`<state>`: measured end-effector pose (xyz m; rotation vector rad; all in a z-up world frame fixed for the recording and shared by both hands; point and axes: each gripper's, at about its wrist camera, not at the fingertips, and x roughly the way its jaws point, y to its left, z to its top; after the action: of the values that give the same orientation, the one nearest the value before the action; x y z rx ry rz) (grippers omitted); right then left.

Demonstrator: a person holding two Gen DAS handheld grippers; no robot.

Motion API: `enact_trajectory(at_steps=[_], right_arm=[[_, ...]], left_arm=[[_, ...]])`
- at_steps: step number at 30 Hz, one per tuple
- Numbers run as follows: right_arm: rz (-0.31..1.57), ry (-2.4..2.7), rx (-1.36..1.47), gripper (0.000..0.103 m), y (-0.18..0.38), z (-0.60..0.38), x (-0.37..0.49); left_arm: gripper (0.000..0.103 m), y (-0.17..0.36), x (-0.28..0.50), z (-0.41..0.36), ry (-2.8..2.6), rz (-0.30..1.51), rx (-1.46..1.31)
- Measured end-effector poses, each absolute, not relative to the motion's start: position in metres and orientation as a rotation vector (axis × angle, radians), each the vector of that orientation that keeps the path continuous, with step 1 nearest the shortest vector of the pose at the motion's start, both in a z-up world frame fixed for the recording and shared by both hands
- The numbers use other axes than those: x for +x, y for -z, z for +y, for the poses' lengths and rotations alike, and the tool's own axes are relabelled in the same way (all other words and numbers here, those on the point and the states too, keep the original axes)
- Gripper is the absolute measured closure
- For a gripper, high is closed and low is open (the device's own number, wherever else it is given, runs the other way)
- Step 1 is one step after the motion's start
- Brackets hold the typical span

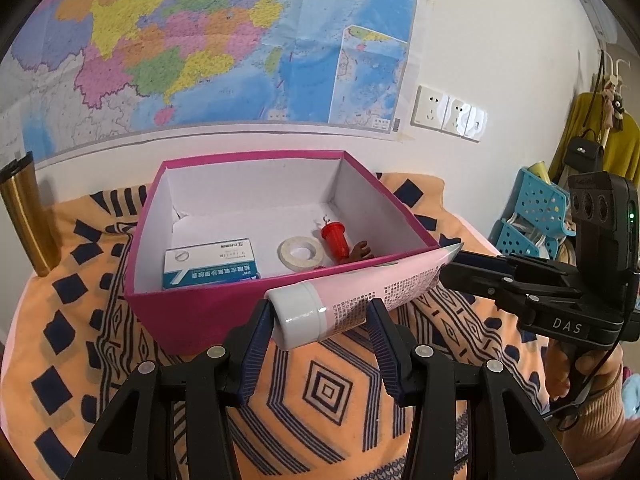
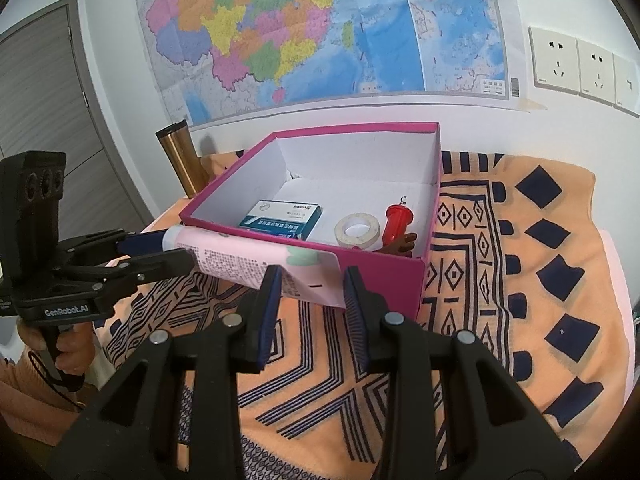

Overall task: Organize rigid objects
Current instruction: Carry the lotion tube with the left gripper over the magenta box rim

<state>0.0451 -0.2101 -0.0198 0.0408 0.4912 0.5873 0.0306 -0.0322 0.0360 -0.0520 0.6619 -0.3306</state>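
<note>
Four items are already stowed in the magenta cardboard box [image 1: 192,312] near the tabletop's back edge. One pink plastic tube with a white cap [image 1: 352,300] remains outside, held just beside the box's front wall, clamped by the left tool [image 1: 318,316] at its cap end and the right tool [image 2: 310,284] at its crimped end.

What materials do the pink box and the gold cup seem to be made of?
Pink box: likely cardboard, matte magenta outside, white inside, with thin folded walls. Gold cup: probably metal, with a brushed, shiny golden body and a dark rim.
</note>
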Motion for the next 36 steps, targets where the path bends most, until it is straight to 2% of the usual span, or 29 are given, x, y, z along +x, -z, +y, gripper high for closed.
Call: enact_trajectory(at_steps=[36], right_arm=[[0.465,-0.585,0.040,0.068,0.004,-0.210,0.064]], left_arm=[[0.054,-0.045,0.056,-0.028,0.334,0.651,-0.066]])
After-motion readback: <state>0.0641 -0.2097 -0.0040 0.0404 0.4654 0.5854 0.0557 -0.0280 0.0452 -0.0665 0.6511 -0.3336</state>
